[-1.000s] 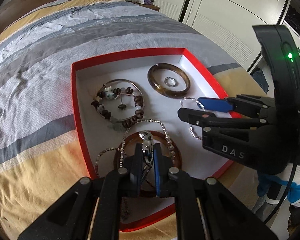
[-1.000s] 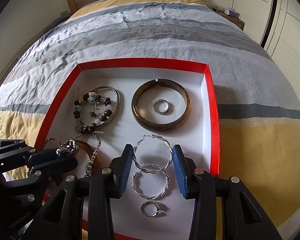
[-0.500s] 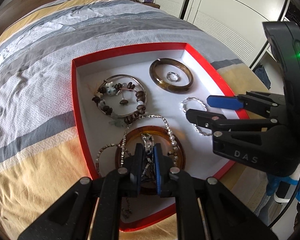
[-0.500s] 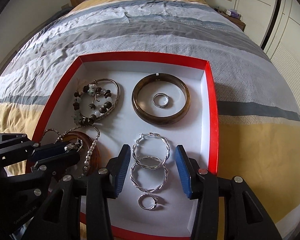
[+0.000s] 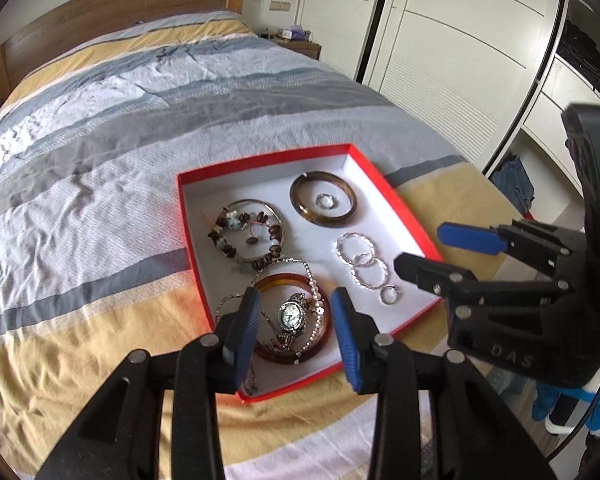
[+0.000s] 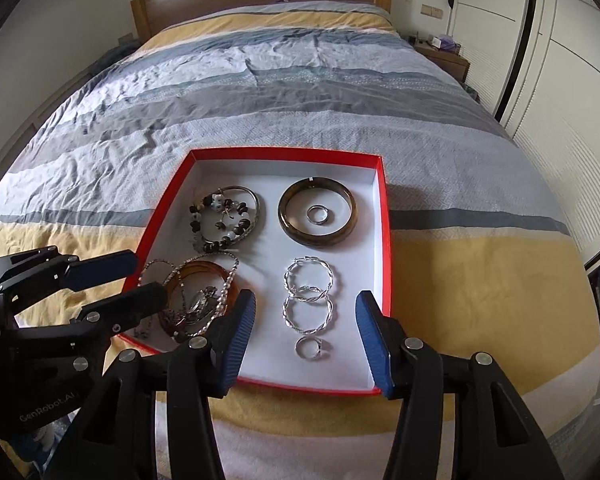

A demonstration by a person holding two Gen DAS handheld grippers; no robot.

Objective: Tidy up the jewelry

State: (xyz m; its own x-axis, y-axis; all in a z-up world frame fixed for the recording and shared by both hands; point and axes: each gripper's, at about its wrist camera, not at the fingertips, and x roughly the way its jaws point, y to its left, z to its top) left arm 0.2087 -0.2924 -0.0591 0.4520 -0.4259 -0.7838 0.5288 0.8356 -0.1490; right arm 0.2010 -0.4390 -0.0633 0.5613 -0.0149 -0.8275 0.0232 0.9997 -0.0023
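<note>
The red tray lies on the striped bedspread, near the foot of the bed; its white floor carries all the jewelry.

Left gripper: jaws opening, apart, holding nothing; the watch lies below the gap, inside the amber bangle at the tray's near left, with a beaded chain draped over both.

Right gripper: jaws opening, apart, holding nothing; below the gap lie two twisted silver hoops in a touching row and a small ring just nearer.

View differences: the left wrist view shows the watch dial plainly; in the right wrist view the left gripper's fingers cover part of that pile, and the watch reads only as a glint. The right wrist view shows the tray's near edge and right wall entire; in the left wrist view the left gripper's own fingers hide the near left corner.

Far half of the tray: a beaded bracelet within a thin metal bangle at left; a dark bangle with a ring inside it at right.

Edges and room: bare white floor runs along the tray's far wall and right wall; bedspread lies open on the far side and to the right; wardrobe doors stand beyond the bed's right edge.
</note>
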